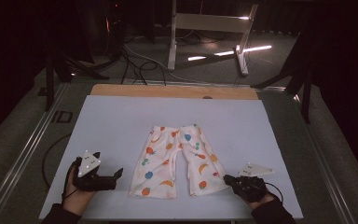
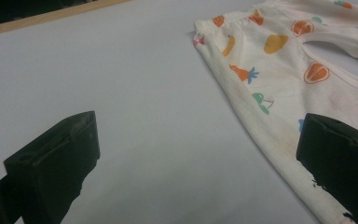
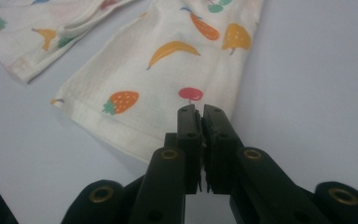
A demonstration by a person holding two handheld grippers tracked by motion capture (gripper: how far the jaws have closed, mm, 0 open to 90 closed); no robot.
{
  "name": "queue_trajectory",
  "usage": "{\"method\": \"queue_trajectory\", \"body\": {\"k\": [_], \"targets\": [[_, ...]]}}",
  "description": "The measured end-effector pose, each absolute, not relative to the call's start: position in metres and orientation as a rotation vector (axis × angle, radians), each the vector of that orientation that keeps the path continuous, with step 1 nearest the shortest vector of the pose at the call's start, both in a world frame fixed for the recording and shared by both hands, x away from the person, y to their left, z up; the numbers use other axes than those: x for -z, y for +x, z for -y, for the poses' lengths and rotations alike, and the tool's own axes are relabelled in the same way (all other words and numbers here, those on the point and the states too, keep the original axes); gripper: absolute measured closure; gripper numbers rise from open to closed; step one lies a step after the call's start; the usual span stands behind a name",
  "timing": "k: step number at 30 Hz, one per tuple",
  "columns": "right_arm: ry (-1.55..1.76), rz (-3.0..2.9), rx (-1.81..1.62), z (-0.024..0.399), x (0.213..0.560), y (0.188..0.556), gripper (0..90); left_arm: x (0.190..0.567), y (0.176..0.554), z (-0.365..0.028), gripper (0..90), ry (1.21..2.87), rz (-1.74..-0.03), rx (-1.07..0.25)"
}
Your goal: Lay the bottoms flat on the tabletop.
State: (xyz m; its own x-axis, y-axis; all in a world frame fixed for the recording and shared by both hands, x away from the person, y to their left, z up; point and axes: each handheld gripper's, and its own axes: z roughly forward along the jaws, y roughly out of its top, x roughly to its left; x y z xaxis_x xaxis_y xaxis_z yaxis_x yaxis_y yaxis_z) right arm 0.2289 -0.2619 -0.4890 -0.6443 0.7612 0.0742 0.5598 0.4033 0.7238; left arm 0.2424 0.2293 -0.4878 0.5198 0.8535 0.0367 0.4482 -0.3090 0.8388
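A pair of small cream trousers (image 1: pixel 177 158) printed with fruit lies flat on the white board (image 1: pixel 121 121), waistband away from me and the two legs spread towards me. My left gripper (image 1: pixel 108 164) rests on the board just left of the left leg's hem. It is open, with one jaw on bare board and the other at the edge of the trousers (image 2: pixel 279 84). My right gripper (image 1: pixel 226 178) sits at the outer hem corner of the right leg. Its jaws are shut, tips (image 3: pixel 201 109) over the hem of the trousers (image 3: pixel 168 70), and the cloth lies flat.
A wooden strip (image 1: pixel 168 91) runs along the board's far edge. Metal rails (image 1: pixel 23 154) flank the table on both sides. Beyond it, a white frame (image 1: pixel 209 23) and loose cables (image 1: pixel 140 65) stand on the dark floor. Bare board spreads left, right and behind the trousers.
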Motion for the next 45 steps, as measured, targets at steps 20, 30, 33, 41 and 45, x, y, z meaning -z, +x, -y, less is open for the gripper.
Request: {"method": "queue_trajectory", "body": {"k": [20,30,33,41,45], "targets": [[1.469,-2.259,-0.892,0.295,0.506,0.246,82.0,0.488,0.242,-0.229,0.1,1.944,-1.065,-0.624],[1.299,-2.262,-1.112,0.281,0.481,0.238,64.3,0.488,0.243,-0.230,0.2,1.944,-1.067,-0.626],[1.206,-2.306,-1.221,0.264,0.476,0.231,60.6,0.488,0.242,-0.229,0.2,1.943,-1.065,-0.629],[1.011,-2.476,-1.353,0.212,0.488,0.220,55.7,0.487,0.242,-0.229,0.1,1.939,-1.064,-0.628],[0.977,-2.540,-1.262,0.198,0.500,0.218,56.7,0.487,0.242,-0.230,0.2,1.940,-1.064,-0.625]]}}
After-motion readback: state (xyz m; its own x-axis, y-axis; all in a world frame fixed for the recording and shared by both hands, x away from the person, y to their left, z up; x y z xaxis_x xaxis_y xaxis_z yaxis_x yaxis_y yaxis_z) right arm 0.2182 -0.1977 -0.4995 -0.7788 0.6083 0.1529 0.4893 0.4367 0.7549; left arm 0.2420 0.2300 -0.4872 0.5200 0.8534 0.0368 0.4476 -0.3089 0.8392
